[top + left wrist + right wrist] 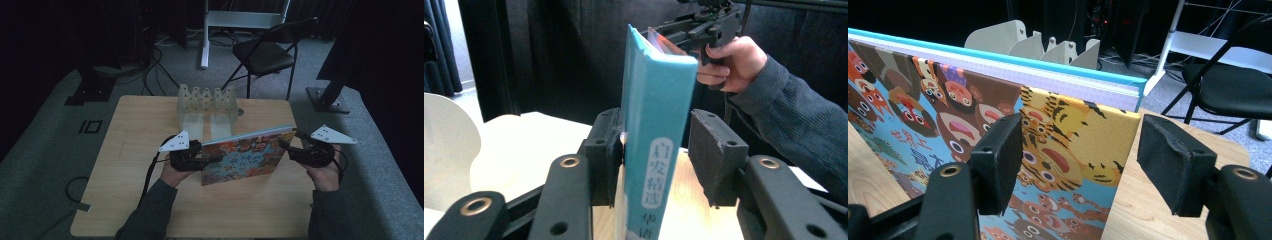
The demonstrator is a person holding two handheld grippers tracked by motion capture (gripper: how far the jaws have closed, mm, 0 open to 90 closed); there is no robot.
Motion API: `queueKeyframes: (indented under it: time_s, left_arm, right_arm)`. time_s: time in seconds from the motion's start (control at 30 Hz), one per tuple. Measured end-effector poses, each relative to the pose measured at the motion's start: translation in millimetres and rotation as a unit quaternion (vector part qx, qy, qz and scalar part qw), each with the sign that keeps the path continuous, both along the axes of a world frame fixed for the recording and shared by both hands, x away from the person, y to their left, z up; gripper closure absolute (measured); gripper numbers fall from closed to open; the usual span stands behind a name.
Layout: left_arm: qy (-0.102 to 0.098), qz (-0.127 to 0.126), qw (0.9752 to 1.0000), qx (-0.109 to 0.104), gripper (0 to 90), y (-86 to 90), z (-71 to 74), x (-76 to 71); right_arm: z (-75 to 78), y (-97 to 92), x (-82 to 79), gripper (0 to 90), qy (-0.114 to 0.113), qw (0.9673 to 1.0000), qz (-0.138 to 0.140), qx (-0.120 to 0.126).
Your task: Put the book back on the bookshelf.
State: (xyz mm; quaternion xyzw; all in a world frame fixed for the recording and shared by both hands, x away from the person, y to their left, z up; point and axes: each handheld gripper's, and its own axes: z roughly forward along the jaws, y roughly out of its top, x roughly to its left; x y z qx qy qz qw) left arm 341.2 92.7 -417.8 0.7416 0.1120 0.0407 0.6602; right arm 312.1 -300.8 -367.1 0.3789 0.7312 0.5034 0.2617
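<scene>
Left hand-held gripper [656, 165]: loose astride book [651, 125] spine | right hand-held gripper [1080, 165]: open beside cover

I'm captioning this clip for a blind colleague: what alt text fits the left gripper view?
A teal-spined book stands upright between the left gripper's black jaws, one pad touching it, the other apart. Beyond, a hand holds the right gripper at the book's top corner.

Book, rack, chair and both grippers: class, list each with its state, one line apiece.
Book: closed, upright on the table, between both grippers.
Rack: upright, slots empty.
Chair: unfolded, unoccupied.
Left gripper: jaws astride the spine, right pad apart.
Right gripper: open around the cover's edge.
</scene>
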Motion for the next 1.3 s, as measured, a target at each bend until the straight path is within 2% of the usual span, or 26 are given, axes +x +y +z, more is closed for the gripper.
queueKeyframes:
  time_s: [0.23,0.3,0.43,0.53,0.77,1.1,1.2,1.3]
  left_arm:
    - [-0.002,0.002,1.0,0.009,54.7,-6.5,-1.1,-1.1]
    - [0.005,-0.004,1.0,0.005,51.9,-7.2,-1.1,-1.1]
    - [0.006,-0.007,1.0,-0.001,48.7,-7.7,-1.0,-1.2]
    - [-0.004,-0.002,1.0,0.009,46.3,-10.7,-0.9,-3.0]
    - [-0.006,0.008,0.9998,0.018,42.8,-17.9,-1.3,-6.8]
    - [-0.015,0.022,0.9995,0.017,49.9,-21.6,-3.9,-5.7]
    - [-0.028,0.036,0.9987,0.021,52.2,-24.1,-5.8,-5.9]
    - [-0.03,0.038,0.9987,0.016,54.6,-26.7,-7.6,-5.4]
  right_arm:
    - [-0.3,-4.3,-1.2,34.4,-0.002,1.0,-0.005,0.002]
    - [-1.2,-6.9,-1.7,34.4,-0.002,1.0,-0.007,0.005]
    - [-4.3,-11.5,-2.9,34.4,0.002,0.9999,-0.011,0.007]
    - [-6.8,-14.8,-3.9,34.4,0.005,0.9999,-0.014,0.008]
    - [-10.9,-20.1,-4.8,34.3,0.008,0.9997,-0.02,0.011]
    - [-21.9,-26.0,-4.4,34.3,0.018,0.9993,-0.031,0.012]
    - [-27.2,-27.0,-3.6,34.3,0.023,0.9991,-0.035,0.011]
    - [-35.3,-27.2,-3.5,34.3,0.027,0.9988,-0.038,0.011]
